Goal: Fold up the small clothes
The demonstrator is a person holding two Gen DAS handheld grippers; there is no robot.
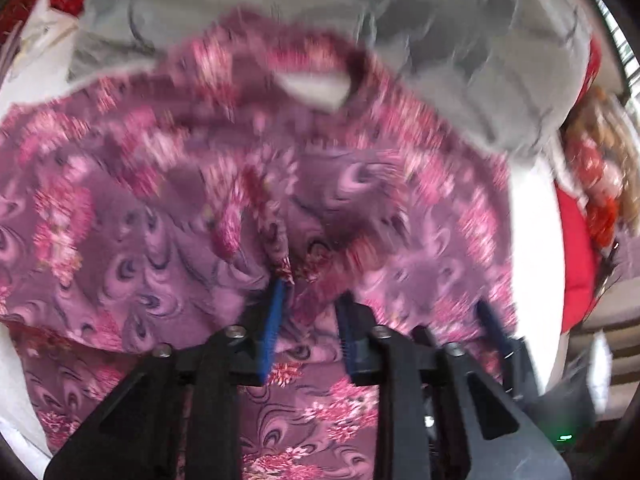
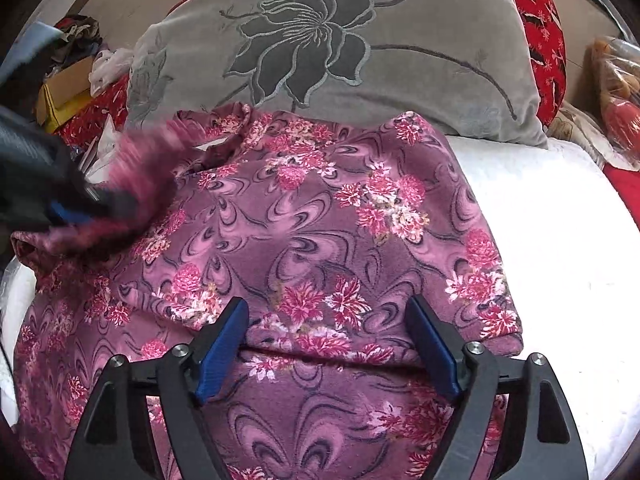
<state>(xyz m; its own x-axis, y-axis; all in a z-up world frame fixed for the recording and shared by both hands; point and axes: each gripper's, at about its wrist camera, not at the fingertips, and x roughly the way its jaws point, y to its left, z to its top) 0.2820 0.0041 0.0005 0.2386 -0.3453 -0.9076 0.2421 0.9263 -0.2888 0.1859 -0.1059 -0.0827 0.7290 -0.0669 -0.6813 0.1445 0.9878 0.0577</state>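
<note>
A purple garment with pink flowers (image 2: 320,220) lies spread on a white bed cover (image 2: 540,220), its lower part folded up in a crease near the right gripper. My right gripper (image 2: 328,344) hovers over that crease, jaws wide open, with nothing pressed between the blue pads. In the blurred left wrist view, my left gripper (image 1: 312,312) points down at the garment (image 1: 160,200). Its pads stand a little apart, and a bunched fold of the cloth sits at their tips. The right wrist view shows the left gripper (image 2: 84,208) at the garment's left edge, with blurred cloth around it.
A grey pillow with a dark flower (image 2: 340,40) lies just behind the garment. A red patterned cushion (image 2: 540,20) is at the back right. Boxes and clutter (image 2: 68,92) sit at the back left, and a plastic bag (image 2: 616,92) sits at the right.
</note>
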